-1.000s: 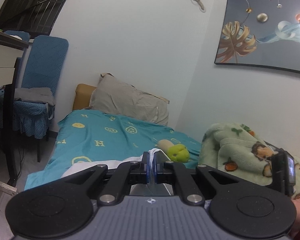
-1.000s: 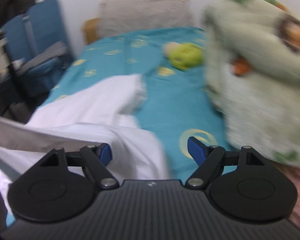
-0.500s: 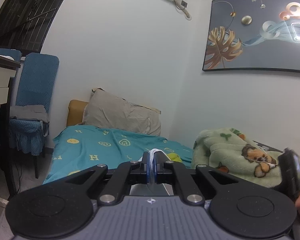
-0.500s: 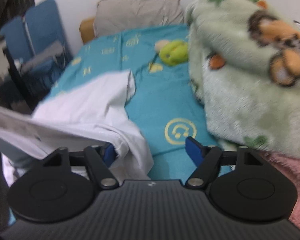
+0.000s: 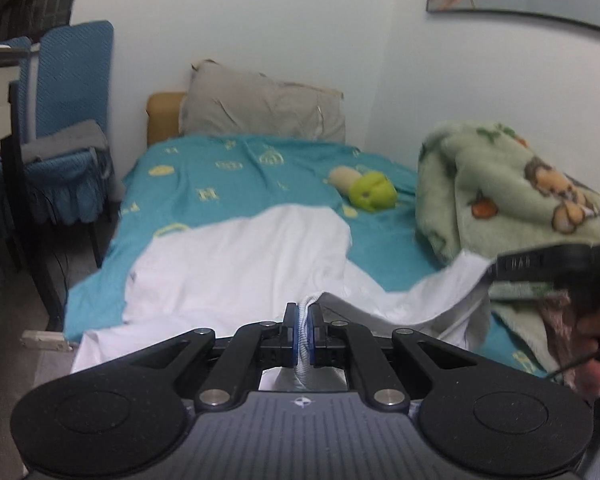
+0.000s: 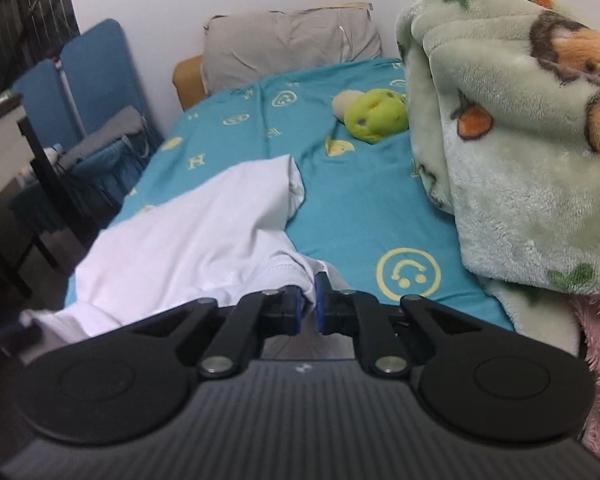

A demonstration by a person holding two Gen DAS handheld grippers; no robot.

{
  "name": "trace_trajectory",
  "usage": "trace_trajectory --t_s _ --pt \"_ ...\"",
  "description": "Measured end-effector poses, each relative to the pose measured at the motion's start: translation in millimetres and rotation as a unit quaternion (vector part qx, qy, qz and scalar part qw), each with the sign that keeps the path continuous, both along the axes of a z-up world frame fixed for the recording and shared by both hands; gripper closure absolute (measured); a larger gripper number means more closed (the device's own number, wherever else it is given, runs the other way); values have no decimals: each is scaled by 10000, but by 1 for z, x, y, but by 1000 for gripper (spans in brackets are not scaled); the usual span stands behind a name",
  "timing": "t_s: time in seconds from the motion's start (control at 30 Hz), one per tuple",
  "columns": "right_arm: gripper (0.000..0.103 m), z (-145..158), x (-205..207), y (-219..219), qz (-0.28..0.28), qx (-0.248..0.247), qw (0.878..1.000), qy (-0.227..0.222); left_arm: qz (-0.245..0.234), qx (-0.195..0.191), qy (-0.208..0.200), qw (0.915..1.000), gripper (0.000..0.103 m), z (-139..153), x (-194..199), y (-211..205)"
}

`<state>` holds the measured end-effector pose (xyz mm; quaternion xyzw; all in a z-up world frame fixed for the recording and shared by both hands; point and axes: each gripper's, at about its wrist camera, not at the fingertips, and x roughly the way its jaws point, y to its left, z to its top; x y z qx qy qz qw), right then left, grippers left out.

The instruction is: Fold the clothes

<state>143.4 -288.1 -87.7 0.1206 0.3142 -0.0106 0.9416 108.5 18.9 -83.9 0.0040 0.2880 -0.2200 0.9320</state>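
One white shirt (image 5: pixel 240 264) lies across the bed (image 6: pixel 360 208); two grippers, left gripper (image 5: pixel 303 334) and right gripper (image 6: pixel 308 308) (jaws closed), each pinch its edge.

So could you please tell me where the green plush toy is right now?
The green plush toy lies on the teal sheet toward the pillow, against the fleece blanket on the right, beyond the white garment.

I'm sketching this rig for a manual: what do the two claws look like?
Both match: the left claw and right claw have black linkage arms with silver pivot pins, round black discs either side, blue pads on the fingertips, and a ribbed grey body bearing a small white emblem.
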Motion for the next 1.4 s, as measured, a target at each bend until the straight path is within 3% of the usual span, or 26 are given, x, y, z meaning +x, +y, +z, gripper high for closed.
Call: trace_trajectory --t_s 0.1,0.23,0.33,0.5,0.67,0.73,0.8,0.83,0.87,0.93,1.03,1.2,1.4 --pt "94 1 1 -4 8 199 9998 -17 -33 244 250 9994 95 -12 5 -11" --pt "94 4 -4 -8 -17 475 9987 -171 -65 620 499 9968 76 -30 11 -24" --pt "94 9 -8 -9 -61 549 9978 -364 63 982 632 9931 67 -45 18 -33" --pt "94 22 -15 -8 -103 645 9945 -815 646 938 309 9930 67 -42 22 -24" --pt "92 11 -8 -8 -495 -52 9968 -619 1257 820 -76 9887 63 -36 26 -11" --pt "85 -7 12 -6 -698 -473 9963 -140 1499 771 -230 9854 54 -34 27 -6" --pt "57 -25 34 -6 -780 -747 9934 387 1740 722 -384 9813 51 -31 29 -1" --pt "50 -33 42 -4 -756 -846 9920 558 1861 697 -460 9790 51 -30 29 1" --pt "42 -38 47 -2 -755 -921 9907 655 1965 630 -548 9770 51 -27 30 4" --pt "38 -37 47 1 -850 -950 9904 542 2151 393 -746 9730 51 -17 30 10" --pt "37 -6 34 -7 -1005 -643 9929 -15 2280 35 -1141 9669 50 14 22 15" --pt "33 96 0 -25 -1076 192 9838 -1422 2368 -329 -2076 9485 50 100 -1 19" --pt "32 242 -52 -8 -652 62 9585 -2775 2504 -890 -2961 9175 50 242 -41 32"
